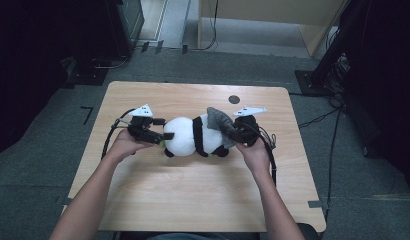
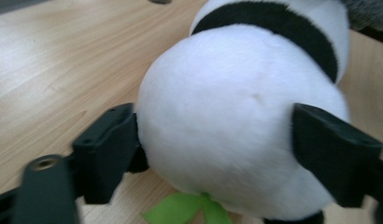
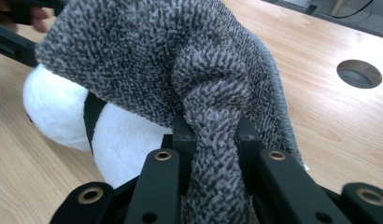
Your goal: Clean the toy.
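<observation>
Grey cloth drapes the panda; green leaf beneath.

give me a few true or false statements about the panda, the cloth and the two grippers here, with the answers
1. The right gripper is shut on the grey cloth. True.
2. The plush panda stands upright on its feet. False: it lies on its side on the table.
3. The left gripper has its jaws standing either side of the panda's white end. True.
4. The grey cloth lies flat on the table away from the panda. False: it drapes over the panda.
5. A green leaf shows under the panda. True.
</observation>
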A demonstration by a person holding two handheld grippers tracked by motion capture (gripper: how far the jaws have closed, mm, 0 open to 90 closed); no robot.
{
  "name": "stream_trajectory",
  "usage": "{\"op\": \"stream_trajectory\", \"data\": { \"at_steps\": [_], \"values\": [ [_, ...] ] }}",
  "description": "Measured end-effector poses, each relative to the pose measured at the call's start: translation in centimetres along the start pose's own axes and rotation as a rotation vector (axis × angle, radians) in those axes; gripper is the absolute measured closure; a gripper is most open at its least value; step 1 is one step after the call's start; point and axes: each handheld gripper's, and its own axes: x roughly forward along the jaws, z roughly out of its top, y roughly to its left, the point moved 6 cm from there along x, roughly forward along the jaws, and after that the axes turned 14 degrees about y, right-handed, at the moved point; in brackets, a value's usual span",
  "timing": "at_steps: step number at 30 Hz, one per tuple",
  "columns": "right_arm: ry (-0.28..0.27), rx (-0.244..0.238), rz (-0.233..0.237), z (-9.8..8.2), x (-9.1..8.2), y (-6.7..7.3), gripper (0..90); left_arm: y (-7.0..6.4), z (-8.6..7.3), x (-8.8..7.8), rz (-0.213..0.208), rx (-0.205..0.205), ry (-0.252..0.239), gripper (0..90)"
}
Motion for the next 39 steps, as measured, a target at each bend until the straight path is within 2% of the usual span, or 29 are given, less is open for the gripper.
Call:
{"op": "stream_trajectory", "data": {
  "at_steps": [1,2,3,4,7,10,12,15,17,19,21,25,27,31,34,36,39],
  "values": [
    [0.008,-0.005,-0.003,-0.1,0.1,0.0,77.6,0.2,0.0,0.4,0.010,0.003,-0.007,6.8],
    [0.011,-0.006,-0.004,-0.1,0.1,0.1,77.7,0.3,-0.1,0.8,-0.001,0.000,-0.010,0.3],
    [0.012,-0.010,-0.004,-0.1,0.2,0.1,77.7,0.3,-0.1,0.8,-0.001,0.000,-0.010,0.0],
    [0.012,-0.014,-0.004,-0.2,0.3,0.1,77.7,0.4,-0.3,1.2,-0.036,0.008,-0.013,0.0],
    [0.010,-0.016,0.003,-0.2,0.6,0.2,77.9,0.1,-0.7,2.0,-0.083,0.034,-0.003,0.0],
    [0.010,-0.025,0.000,-0.2,0.8,0.5,78.1,-0.1,-0.9,2.5,-0.113,0.049,0.005,0.0],
    [0.007,-0.032,-0.002,-0.2,0.9,0.5,78.1,-0.2,-1.0,2.6,-0.119,0.054,0.010,0.0],
    [-0.002,-0.028,0.006,-0.2,1.0,0.6,78.2,-0.6,-1.1,2.9,-0.126,0.085,0.015,0.0],
    [-0.012,-0.034,0.006,-0.1,1.2,0.6,78.3,-1.2,-1.2,3.3,-0.167,0.102,0.019,0.0],
    [-0.019,-0.031,0.003,0.0,1.3,0.7,78.3,-1.5,-1.3,3.2,-0.161,0.131,0.022,2.5],
    [-0.027,-0.034,0.001,0.0,1.3,0.7,78.2,-1.8,-1.3,3.0,-0.154,0.139,0.037,6.3],
    [-0.061,-0.024,0.000,0.1,1.4,0.5,78.3,-2.6,-1.5,2.5,-0.103,0.169,0.044,26.2],
    [-0.078,-0.020,0.003,0.2,1.3,0.4,78.2,-2.9,-1.5,2.2,-0.095,0.157,0.032,34.9],
    [-0.113,0.005,-0.021,0.6,0.4,-0.2,78.2,-3.5,-1.2,1.7,-0.084,0.094,0.016,47.0],
    [-0.136,0.016,-0.032,1.0,-0.9,-0.2,78.4,-4.0,-0.7,1.2,-0.084,0.044,0.005,50.6],
    [-0.158,0.012,-0.037,1.3,-2.1,0.0,78.4,-4.3,0.0,0.4,-0.092,-0.005,-0.031,51.2],
    [-0.217,0.006,-0.011,2.1,-4.3,1.1,78.3,-4.5,1.0,-0.6,-0.064,-0.092,-0.080,50.8]
  ]
}}
